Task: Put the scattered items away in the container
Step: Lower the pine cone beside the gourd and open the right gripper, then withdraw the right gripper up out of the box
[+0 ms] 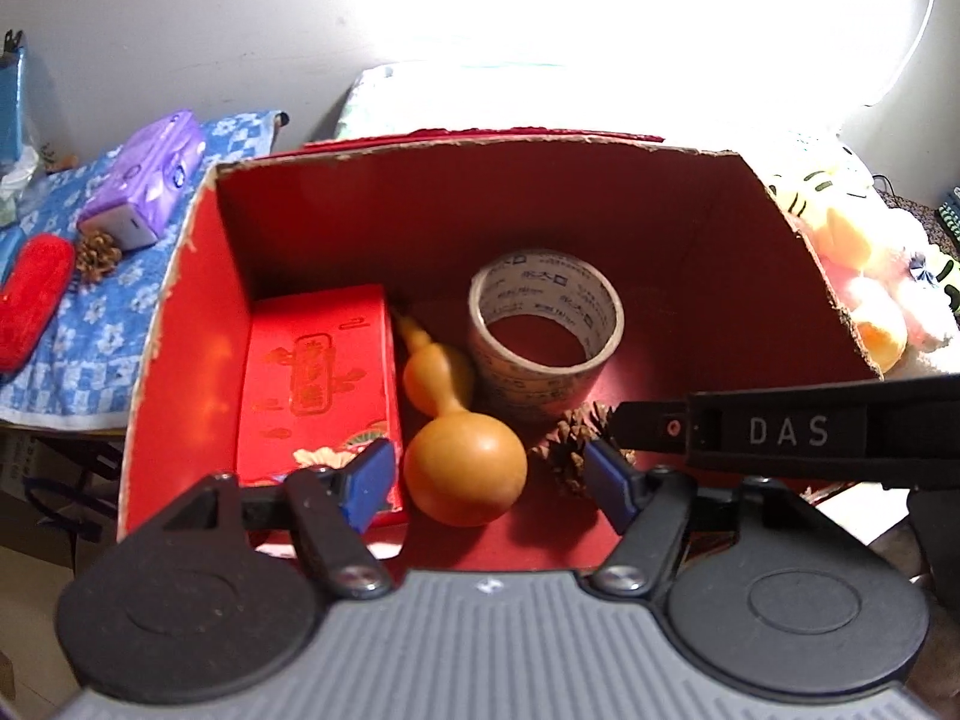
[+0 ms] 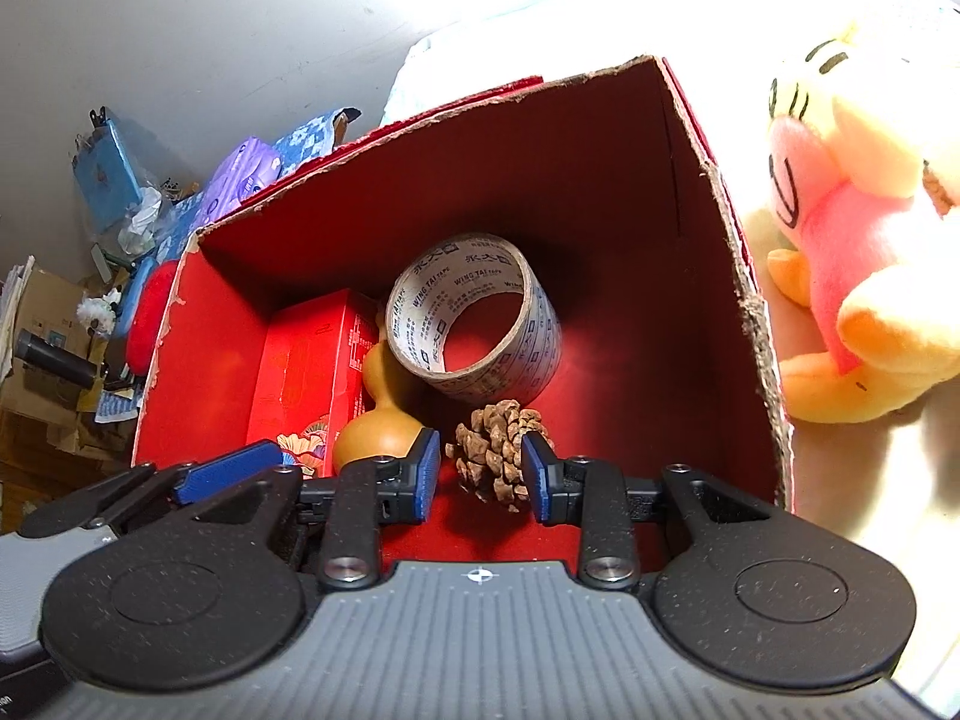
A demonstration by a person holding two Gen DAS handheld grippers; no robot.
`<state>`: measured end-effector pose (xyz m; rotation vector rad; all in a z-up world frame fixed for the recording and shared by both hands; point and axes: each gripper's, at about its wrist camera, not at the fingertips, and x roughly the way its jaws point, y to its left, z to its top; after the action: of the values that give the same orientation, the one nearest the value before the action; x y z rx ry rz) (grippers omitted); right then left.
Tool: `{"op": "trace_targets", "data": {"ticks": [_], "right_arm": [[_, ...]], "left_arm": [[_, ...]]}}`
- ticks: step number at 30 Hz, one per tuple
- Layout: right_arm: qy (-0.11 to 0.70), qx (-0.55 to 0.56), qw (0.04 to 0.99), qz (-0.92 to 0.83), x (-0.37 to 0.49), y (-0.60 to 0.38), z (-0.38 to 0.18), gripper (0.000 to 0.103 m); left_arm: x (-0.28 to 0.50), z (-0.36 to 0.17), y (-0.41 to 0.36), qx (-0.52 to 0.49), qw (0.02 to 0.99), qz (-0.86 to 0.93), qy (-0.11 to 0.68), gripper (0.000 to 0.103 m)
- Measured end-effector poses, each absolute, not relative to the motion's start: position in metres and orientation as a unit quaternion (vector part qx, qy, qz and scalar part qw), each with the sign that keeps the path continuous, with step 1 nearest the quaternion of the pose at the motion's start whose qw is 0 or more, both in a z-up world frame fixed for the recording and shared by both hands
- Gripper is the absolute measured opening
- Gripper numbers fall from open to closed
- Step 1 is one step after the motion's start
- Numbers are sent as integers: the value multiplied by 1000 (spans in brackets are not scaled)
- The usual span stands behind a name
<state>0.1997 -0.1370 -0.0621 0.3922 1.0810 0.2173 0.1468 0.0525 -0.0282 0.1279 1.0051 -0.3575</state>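
Your red cardboard box (image 1: 198,324) already held four items: a red packet (image 1: 318,384) against its left wall, a tan gourd (image 1: 456,450) beside that, a roll of printed tape (image 2: 474,318) lying on its side behind, and a pine cone (image 2: 498,450) on the floor near the front. I judged the task well advanced but not finished. Outside the box, on the blue patterned cloth (image 1: 108,324) to the left, a second pine cone (image 1: 96,255), a purple tissue pack (image 1: 147,180) and a red plush piece (image 1: 30,294) remained; a plush toy (image 2: 870,276) sat just beside the right wall.

Your right gripper (image 2: 480,474) had its jaws parted on either side of the boxed pine cone, and I could not tell whether the pads touched it. Your left gripper (image 1: 498,480) stood wide open over the gourd, holding nothing.

The boxed cone looked dry and brown, with open, irregular scales, likely brittle.
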Motion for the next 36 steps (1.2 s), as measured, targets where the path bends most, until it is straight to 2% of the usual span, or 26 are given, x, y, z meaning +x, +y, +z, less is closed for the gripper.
{"op": "trace_targets", "data": {"ticks": [11, 16, 36], "right_arm": [[473, 166, 863, 70, 181, -139, -49, 41], [459, 163, 871, 63, 174, -137, -45, 41], [429, 174, 884, 59, 151, -141, -38, 45]], "left_arm": [[135, -21, 60, 72, 876, -140, 455, 78], [131, -20, 64, 68, 883, -129, 447, 86], [113, -18, 66, 61, 902, -100, 415, 87]]}}
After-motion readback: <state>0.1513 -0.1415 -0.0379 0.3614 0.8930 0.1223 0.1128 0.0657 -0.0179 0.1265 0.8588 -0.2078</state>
